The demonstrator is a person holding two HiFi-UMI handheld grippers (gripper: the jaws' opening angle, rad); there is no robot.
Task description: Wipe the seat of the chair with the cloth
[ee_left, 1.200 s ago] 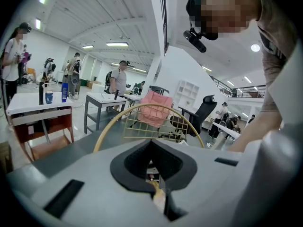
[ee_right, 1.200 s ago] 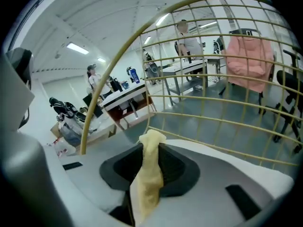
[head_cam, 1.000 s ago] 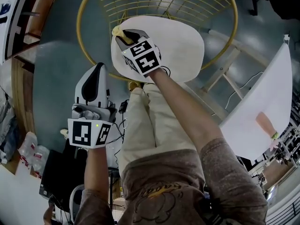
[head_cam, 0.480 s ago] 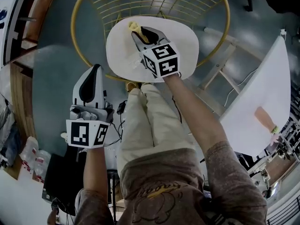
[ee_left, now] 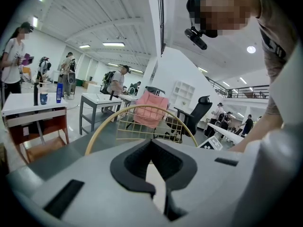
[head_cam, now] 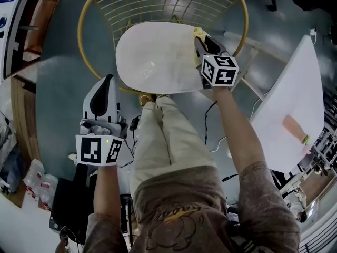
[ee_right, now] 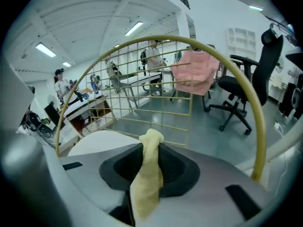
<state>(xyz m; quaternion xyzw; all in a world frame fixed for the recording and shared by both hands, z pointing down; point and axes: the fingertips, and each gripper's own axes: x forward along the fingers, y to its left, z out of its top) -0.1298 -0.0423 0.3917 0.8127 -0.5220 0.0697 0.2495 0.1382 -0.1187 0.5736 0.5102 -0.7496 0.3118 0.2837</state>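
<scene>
The left gripper (head_cam: pixel 108 80) hangs by the person's leg, its jaws closed on nothing (well apart from the chair). The right gripper (head_cam: pixel 202 38) is clenched on the cloth (ee_right: pixel 147 174), a limp, pale yellow strip. It sits at the right edge of the white oval seat (head_cam: pixel 152 57), with the yellow wire backrest (head_cam: pixel 158 4) beyond.

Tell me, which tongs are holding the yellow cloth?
The right tongs pinch the yellow cloth at the edge of the chair seat. The left tongs hold nothing, off the seat.
</scene>
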